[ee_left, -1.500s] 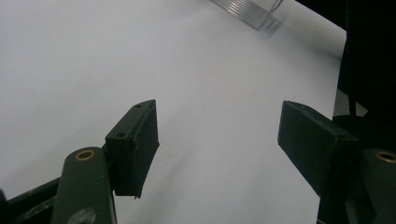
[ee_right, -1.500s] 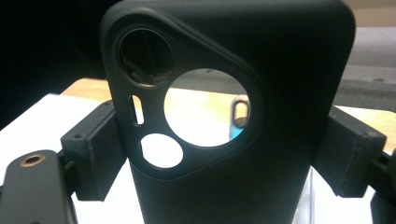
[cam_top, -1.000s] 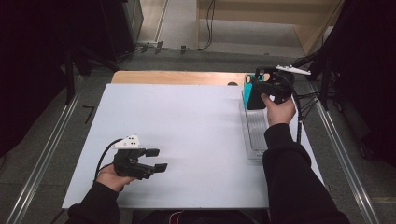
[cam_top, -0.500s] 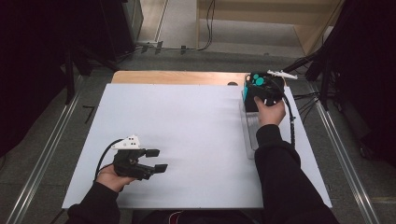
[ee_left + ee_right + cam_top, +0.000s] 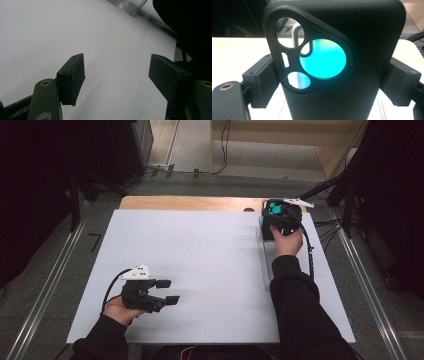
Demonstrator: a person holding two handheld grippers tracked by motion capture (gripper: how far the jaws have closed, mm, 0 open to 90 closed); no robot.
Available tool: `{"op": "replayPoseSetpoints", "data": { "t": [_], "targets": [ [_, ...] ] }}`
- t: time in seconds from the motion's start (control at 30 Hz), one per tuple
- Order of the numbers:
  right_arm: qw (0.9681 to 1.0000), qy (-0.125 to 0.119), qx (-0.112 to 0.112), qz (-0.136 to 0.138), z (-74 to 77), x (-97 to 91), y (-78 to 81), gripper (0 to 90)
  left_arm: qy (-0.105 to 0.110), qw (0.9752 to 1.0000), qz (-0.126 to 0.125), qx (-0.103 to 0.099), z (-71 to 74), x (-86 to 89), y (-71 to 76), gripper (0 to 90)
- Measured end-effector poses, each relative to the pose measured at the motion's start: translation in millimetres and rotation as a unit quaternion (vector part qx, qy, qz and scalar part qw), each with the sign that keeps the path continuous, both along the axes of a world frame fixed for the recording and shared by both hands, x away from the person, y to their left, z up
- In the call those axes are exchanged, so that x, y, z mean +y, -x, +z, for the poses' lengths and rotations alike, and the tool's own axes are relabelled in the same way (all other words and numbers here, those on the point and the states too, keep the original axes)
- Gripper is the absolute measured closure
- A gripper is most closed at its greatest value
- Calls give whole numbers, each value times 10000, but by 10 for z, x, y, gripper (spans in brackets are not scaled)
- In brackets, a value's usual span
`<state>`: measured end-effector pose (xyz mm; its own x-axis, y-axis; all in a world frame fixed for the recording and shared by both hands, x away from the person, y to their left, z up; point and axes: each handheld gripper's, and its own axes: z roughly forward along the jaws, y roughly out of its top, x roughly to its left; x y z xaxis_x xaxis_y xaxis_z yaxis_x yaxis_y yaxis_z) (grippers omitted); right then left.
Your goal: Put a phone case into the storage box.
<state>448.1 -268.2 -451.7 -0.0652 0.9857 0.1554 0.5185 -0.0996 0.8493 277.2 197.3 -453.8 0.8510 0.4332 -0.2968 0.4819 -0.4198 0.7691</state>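
The case point(image 5: 352, 50) is matte black, and teal shows through its round cutouts. The table point(image 5: 200, 250) under it is plain white, with a tan wood strip point(image 5: 180, 202) along its far edge. Both grippers' jaws are black.

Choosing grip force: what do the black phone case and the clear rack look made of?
Phone case: apparently soft matte rubber or silicone; dull sheen, rounded cutouts. Rack: likely hard clear plastic; see-through, ribbed, glossy. Right gripper clamps the case.
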Motion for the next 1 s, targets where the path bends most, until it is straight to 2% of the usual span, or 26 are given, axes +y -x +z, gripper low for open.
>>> {"op": "replayPoseSetpoints", "data": {
  "t": [0.07,0.27,0.33,0.4,0.5,0.6,0.73,0.8,1.0],
  "targets": [
    [10000,17,-8,-41,-3,0,-4,106,-20,10000,-4,-9,0,-4,0,296],
    [9999,5,-46,112,-9,-6,-2,96,-6,10000,-4,-25,3,-10,-4,296],
    [9998,80,-85,159,-11,1,-4,81,9,10000,5,-13,2,-11,-6,296],
    [9996,90,-143,222,-11,10,-8,0,16,10000,10,-23,5,-8,-7,295],
    [9991,63,-155,396,-21,18,-13,0,30,10000,40,-29,12,2,-13,295],
    [9991,21,-131,408,-23,17,-13,0,58,10000,61,-20,10,9,-24,294],
    [9992,9,-133,365,30,-14,24,0,57,9999,102,-4,6,13,-35,294],
    [9991,-85,-164,384,83,-34,61,0,45,9999,117,-1,6,14,-39,294],
    [9972,-236,-45,712,229,-80,227,0,69,9999,142,18,12,9,-31,294]
  ]
}}
